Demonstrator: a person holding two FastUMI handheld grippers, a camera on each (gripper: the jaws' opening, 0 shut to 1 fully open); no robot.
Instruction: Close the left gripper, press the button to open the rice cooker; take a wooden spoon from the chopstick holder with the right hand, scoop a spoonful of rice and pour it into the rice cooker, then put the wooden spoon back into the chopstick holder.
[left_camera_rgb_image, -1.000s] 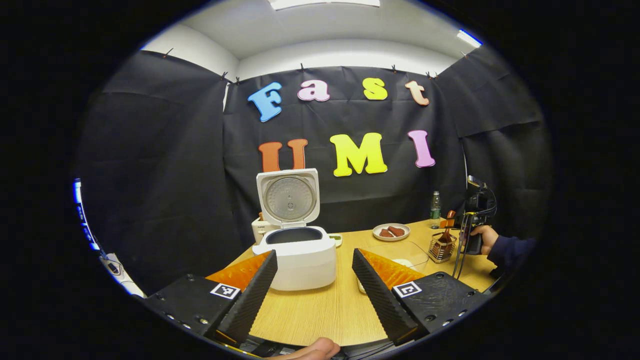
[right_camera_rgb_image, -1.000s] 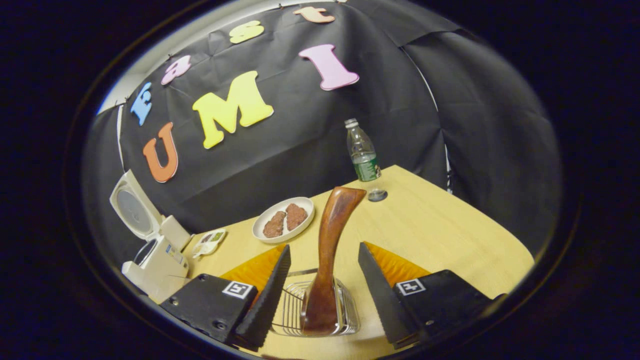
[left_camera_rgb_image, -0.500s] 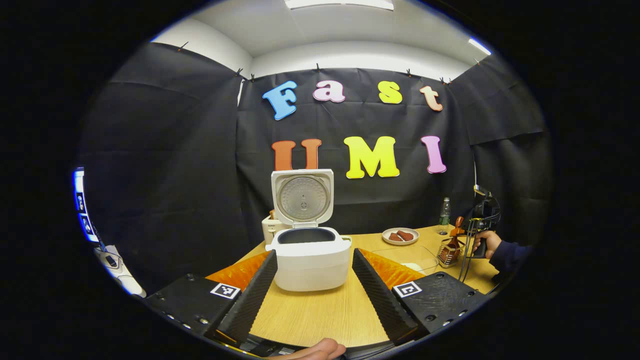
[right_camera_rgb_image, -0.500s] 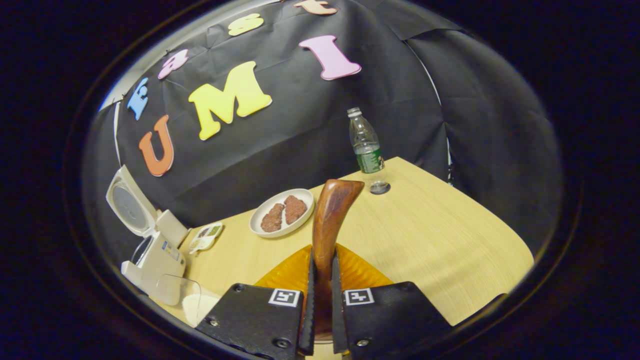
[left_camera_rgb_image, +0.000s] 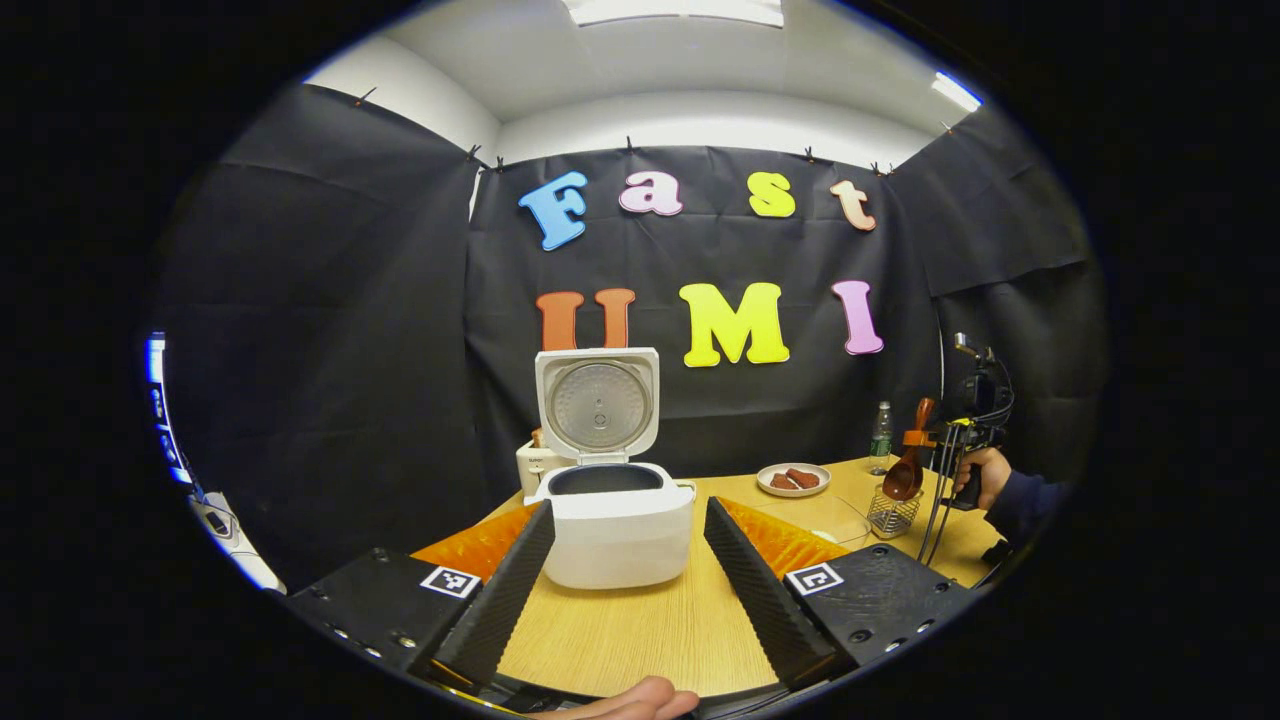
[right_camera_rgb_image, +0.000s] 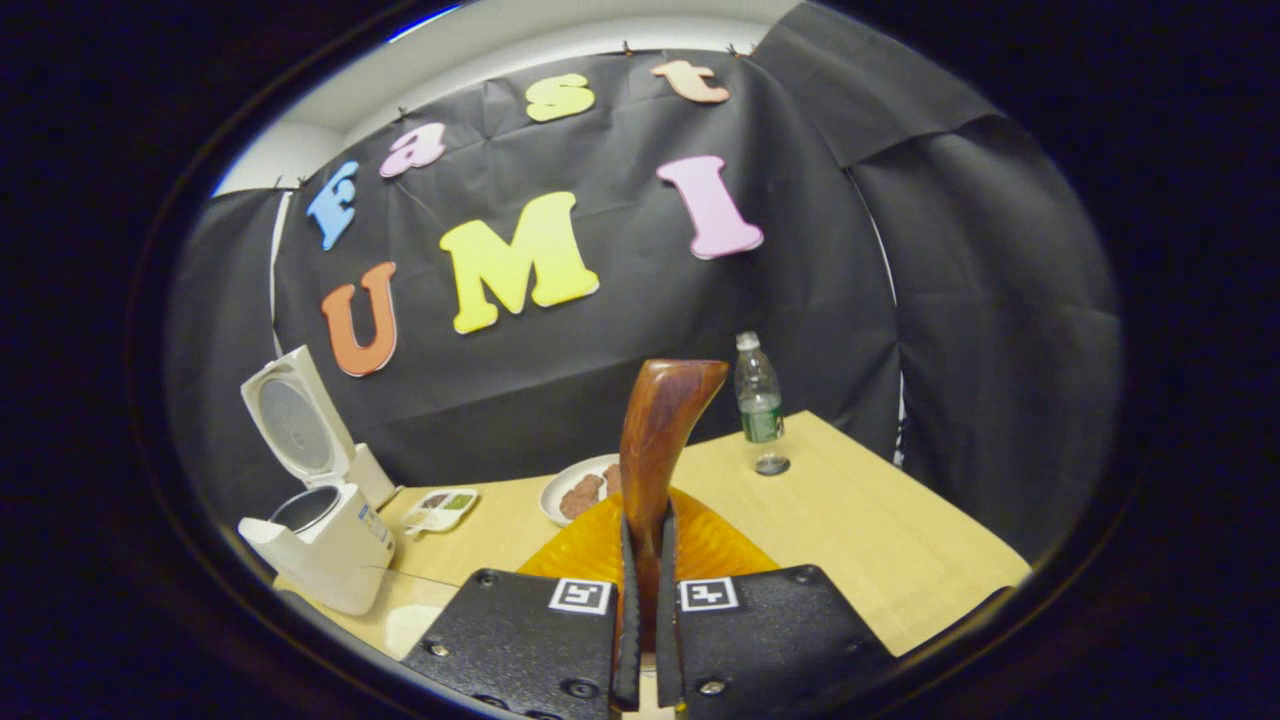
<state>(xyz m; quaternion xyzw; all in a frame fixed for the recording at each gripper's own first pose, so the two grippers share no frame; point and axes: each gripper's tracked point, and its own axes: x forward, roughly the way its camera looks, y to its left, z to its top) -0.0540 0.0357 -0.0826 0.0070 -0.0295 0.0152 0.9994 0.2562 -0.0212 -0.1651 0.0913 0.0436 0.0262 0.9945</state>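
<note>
The white rice cooker (left_camera_rgb_image: 617, 530) stands on the wooden table (left_camera_rgb_image: 650, 630) with its lid (left_camera_rgb_image: 597, 400) up. My left gripper (left_camera_rgb_image: 628, 505) is open, with nothing between its fingers and the cooker beyond them. My right gripper (right_camera_rgb_image: 647, 520) is shut on the brown handle of the wooden spoon (right_camera_rgb_image: 660, 430). In the left gripper view the wooden spoon (left_camera_rgb_image: 906, 475) hangs just above the wire chopstick holder (left_camera_rgb_image: 890, 512), held by the right gripper (left_camera_rgb_image: 965, 440) in a person's hand. A clear bowl of rice (left_camera_rgb_image: 815, 515) sits between cooker and holder.
A plate of brown meat (left_camera_rgb_image: 793, 479) and a water bottle (left_camera_rgb_image: 880, 435) stand at the back right of the table. A small dish (right_camera_rgb_image: 440, 505) lies beside the rice cooker (right_camera_rgb_image: 320, 540). A white appliance (left_camera_rgb_image: 535, 462) sits behind the cooker. A thumb shows at the bottom edge.
My right gripper shut on the spoon handle and lifted the spoon up from the chopstick holder. My left gripper stayed open and shifted only slightly.
</note>
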